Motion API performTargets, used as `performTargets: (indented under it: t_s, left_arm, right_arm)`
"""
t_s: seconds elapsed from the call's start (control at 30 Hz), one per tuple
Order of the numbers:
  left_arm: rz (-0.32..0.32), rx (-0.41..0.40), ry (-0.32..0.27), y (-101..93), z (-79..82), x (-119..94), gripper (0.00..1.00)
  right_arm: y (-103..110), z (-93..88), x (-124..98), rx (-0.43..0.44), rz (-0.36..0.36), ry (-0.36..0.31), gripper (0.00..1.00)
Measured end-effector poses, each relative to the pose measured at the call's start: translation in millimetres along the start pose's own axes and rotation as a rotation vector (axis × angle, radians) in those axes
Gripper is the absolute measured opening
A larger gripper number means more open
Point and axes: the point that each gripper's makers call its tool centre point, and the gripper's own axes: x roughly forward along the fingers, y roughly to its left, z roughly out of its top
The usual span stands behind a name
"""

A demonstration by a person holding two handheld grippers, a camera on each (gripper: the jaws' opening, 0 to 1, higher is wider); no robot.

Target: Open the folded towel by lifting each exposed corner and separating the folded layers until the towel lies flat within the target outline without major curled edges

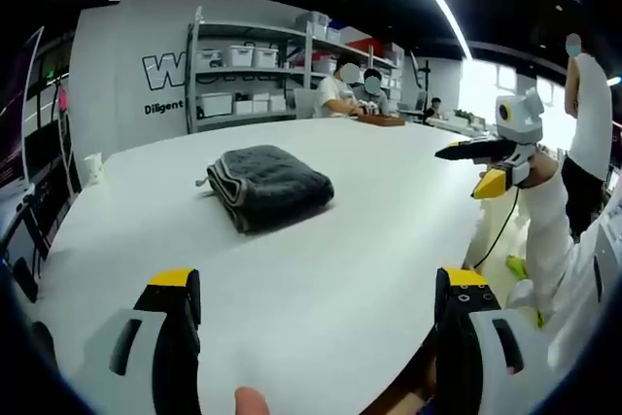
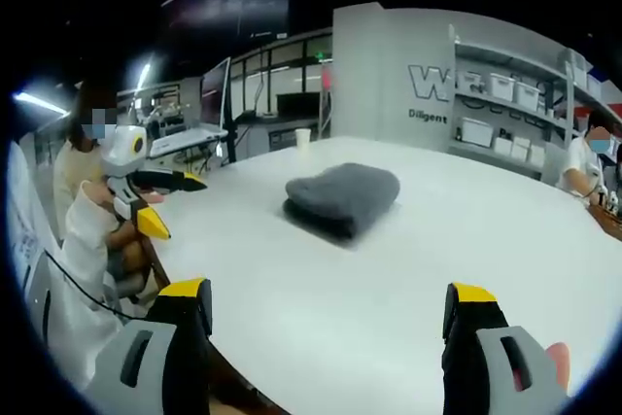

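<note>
**Folded towel untouched on the white table, both tongs apart**

The dark grey towel (image 1: 270, 185) lies folded in a thick bundle on the white table (image 1: 321, 269), out toward the middle of the top and well apart from both tongs. In the left gripper view its stacked folded edges face the near left side; in the right gripper view the towel (image 2: 344, 197) shows as a rounded heap with its layers on the near side.

The left tongs (image 1: 319, 300) hang over the near edge of the table with their yellow-tipped jaws wide apart and nothing between them. The right tongs (image 2: 330, 312) are likewise spread wide over the near part of the table, gripping nothing. In the left gripper view the right tongs (image 1: 481, 170) come in from the right, held above the table's right edge. In the right gripper view the left tongs (image 2: 173, 203) come in from the left, beside the table's edge.

Far behind the table stands a shelf (image 1: 255, 70) with white boxes against a grey wall, and people (image 1: 350, 92) sit at the far end. A paper cup (image 2: 303, 137) stands on the table's far edge.
</note>
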Motion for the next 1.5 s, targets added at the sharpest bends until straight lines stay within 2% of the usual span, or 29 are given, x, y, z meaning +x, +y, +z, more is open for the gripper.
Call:
performTargets:
  t_s: [0.6,0.77,0.9,1.0,1.27,1.43,1.5]
  left_arm:
    - [0.010,-0.004,-0.016,3.7,1.0,-6,1.00]
    - [0.018,-0.006,-0.030,11.1,1.1,-9,1.00]
    - [0.006,-0.013,-0.024,14.5,-4.2,-11,1.00]
    - [0.009,-0.021,-0.041,19.2,-4.9,-14,1.00]
    - [-0.004,-0.033,-0.050,27.3,-11.6,-21,1.00]
    - [-0.009,-0.037,-0.061,30.8,-12.9,-24,1.00]
    - [-0.012,-0.044,-0.063,31.9,-14.0,-26,1.00]
  right_arm:
    - [7,2.3,8,-0.034,-0.001,-0.002,0.99]
    - [20,7.5,22,-0.079,0.006,-0.004,0.99]
    - [27,7.5,35,-0.089,0.003,0.012,0.99]
    - [32,9.5,46,-0.097,0.011,0.021,0.99]
    - [41,36.9,81,-0.141,0.027,-0.023,0.99]
    - [41,40.4,104,-0.221,0.002,0.045,0.95]
    - [43,44.5,113,-0.223,0.006,0.048,0.94]
